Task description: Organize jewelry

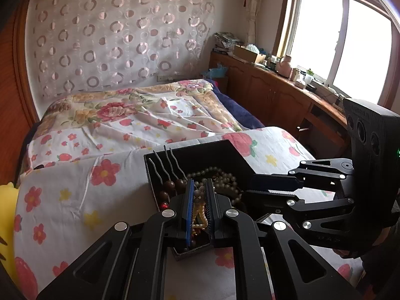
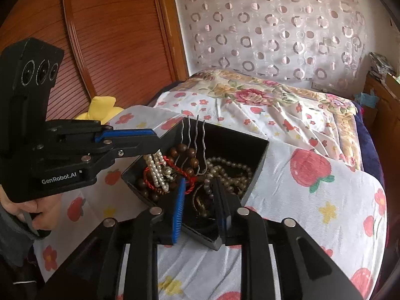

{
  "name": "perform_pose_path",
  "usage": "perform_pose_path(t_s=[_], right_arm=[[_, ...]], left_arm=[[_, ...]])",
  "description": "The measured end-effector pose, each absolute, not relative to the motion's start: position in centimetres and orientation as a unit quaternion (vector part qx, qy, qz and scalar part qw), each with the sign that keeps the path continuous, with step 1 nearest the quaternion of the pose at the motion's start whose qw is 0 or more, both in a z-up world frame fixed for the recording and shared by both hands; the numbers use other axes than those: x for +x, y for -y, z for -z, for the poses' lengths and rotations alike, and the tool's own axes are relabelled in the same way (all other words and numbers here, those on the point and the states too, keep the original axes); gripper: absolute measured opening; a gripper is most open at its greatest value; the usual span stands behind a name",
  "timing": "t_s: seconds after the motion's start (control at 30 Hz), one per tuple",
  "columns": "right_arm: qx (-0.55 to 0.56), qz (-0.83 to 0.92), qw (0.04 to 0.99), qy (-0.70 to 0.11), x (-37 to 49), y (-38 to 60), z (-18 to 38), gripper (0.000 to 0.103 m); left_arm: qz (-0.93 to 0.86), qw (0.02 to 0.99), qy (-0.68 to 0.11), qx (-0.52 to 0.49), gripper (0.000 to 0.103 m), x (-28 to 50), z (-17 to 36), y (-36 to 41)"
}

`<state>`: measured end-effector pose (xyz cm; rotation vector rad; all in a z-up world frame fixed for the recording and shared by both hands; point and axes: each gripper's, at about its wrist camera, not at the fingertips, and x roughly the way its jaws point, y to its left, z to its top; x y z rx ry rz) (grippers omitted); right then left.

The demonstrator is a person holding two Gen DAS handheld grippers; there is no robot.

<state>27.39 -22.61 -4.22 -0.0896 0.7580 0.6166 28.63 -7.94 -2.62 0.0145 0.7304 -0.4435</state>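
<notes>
Blue-padded fingers of the left claw [image 1: 200, 207] are nearly together, clamped on a strand of pale pearl beads [image 2: 157, 168] that hangs down from between its pads into the black jewelry box [image 2: 260, 155] just beneath. To its right, the right claw [image 2: 200, 200] stands apart, its fingers [image 2: 178, 207] dipped into the near end of the box with nothing visibly between them, hovering above a tangle of grey-brown bead necklaces [image 2: 230, 172]. Just ahead of both claws, wavy metal hairpins [image 2: 197, 137] lean upright among dark wooden beads [image 2: 190, 153] and a red cord [image 2: 190, 177]. Box and contents sit on the floral bed sheet [image 2: 312, 200].
</notes>
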Motion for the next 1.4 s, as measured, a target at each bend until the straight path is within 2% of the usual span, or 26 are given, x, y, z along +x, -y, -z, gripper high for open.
perform_pose_path(t_s=[0.2,0.23,0.27,0.3,0.4,0.43,0.5,0.53,0.57,0.67,0.83,0.93,1.4], right_arm=[[-0.027,-0.281,0.892,-0.354,26.6,24.0,3.4,0.026],[-0.024,-0.278,0.894,-0.352,26.3,24.3,3.3,0.026],[-0.023,-0.274,0.895,-0.350,26.0,24.6,3.2,0.026],[-0.021,-0.270,0.897,-0.350,25.6,24.8,3.1,0.026],[-0.019,-0.259,0.902,-0.345,24.8,25.2,2.6,0.026],[-0.016,-0.255,0.904,-0.343,24.4,25.4,2.5,0.026],[-0.010,-0.247,0.908,-0.338,23.5,25.7,2.2,0.028],[-0.007,-0.242,0.911,-0.333,23.0,25.9,2.0,0.036],[-0.005,-0.237,0.914,-0.330,22.7,26.1,1.9,0.048],[-0.006,-0.214,0.927,-0.308,20.6,26.4,1.1,0.075],[-0.001,-0.192,0.940,-0.283,17.7,26.3,0.0,0.095],[-0.003,-0.180,0.947,-0.265,15.6,26.1,-0.9,0.101],[0.022,-0.114,0.966,-0.229,6.2,26.3,-2.8,0.101]], left_arm=[[0.208,0.913,-0.351,0.007,0.009,28.2,2.8,7.8],[0.207,0.913,-0.352,0.005,0.019,28.2,2.8,7.8],[0.202,0.914,-0.352,0.003,0.042,28.2,2.8,7.8],[0.199,0.915,-0.350,0.001,0.050,28.1,2.6,7.8],[0.189,0.920,-0.343,0.004,0.065,27.4,2.3,7.7],[0.181,0.924,-0.338,0.007,0.075,27.0,2.1,7.6],[0.170,0.929,-0.327,0.012,0.080,26.1,1.5,7.6],[0.166,0.931,-0.324,0.013,0.085,25.6,1.3,7.5],[0.162,0.933,-0.322,0.013,0.091,25.2,1.1,7.5],[0.150,0.938,-0.312,0.009,0.095,23.4,0.5,7.0],[0.131,0.946,-0.296,0.013,0.096,19.7,-0.5,6.3],[0.117,0.951,-0.284,0.016,0.096,17.3,-1.4,5.8],[0.064,0.970,-0.232,0.021,0.096,7.3,-3.8,4.4]])
